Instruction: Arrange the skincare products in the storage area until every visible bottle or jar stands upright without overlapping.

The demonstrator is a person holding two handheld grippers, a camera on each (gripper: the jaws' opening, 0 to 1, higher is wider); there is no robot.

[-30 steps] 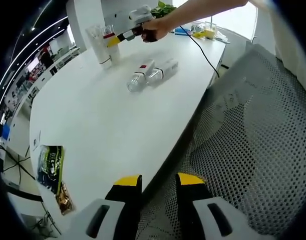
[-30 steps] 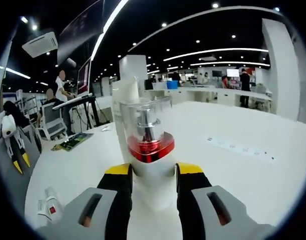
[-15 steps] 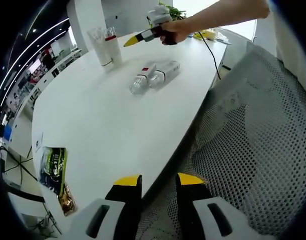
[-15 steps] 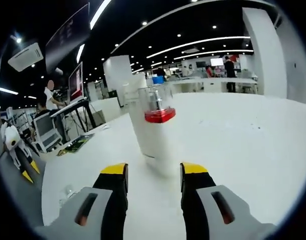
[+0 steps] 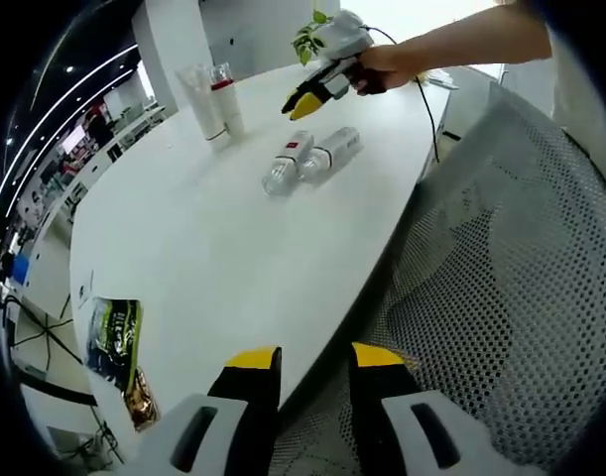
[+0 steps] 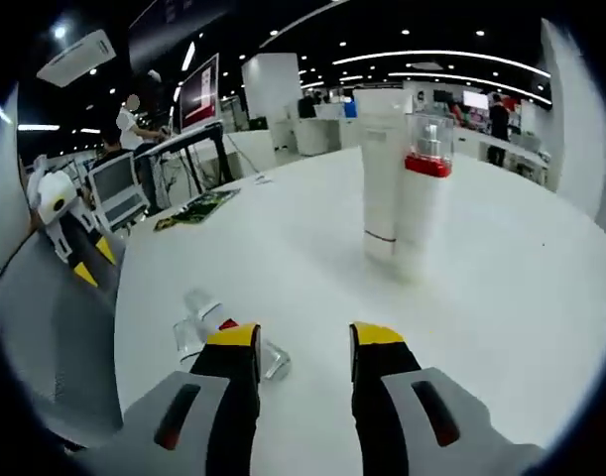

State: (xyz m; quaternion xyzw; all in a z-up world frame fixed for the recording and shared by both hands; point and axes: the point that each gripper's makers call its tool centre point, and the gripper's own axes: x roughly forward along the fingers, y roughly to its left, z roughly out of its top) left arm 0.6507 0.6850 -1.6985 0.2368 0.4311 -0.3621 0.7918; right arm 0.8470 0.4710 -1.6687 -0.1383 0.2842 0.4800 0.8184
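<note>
White laminate makes up the largest thing here, the long table (image 5: 213, 238), and a grey mesh chair back (image 5: 501, 297) stands against its near right edge in the left gripper view. At the table's far end two skincare containers stand upright and just beside each other: a tall white tube (image 6: 380, 174) and a bottle with a red collar and clear cap (image 6: 424, 188). Nearer the middle, two clear-capped bottles (image 5: 307, 159) lie on their sides, touching along their length, so the task is judged only half done.

The right gripper (image 5: 307, 99) hangs above the lying pair, held in a person's hand (image 5: 382, 69); its yellow-tipped jaws are spread with nothing between them. The left gripper (image 5: 307, 372) waits low at the near table edge, jaws also apart and empty. A green printed packet (image 5: 109, 332) lies at the near left.

The main risk lies with the lying pair. Being round and pressed together, one bottle may roll toward the right edge when the other is lifted. A pinch on the slick clear cap rather than the body could slip. Setting a bottle down too close to the standing two could topple them.
</note>
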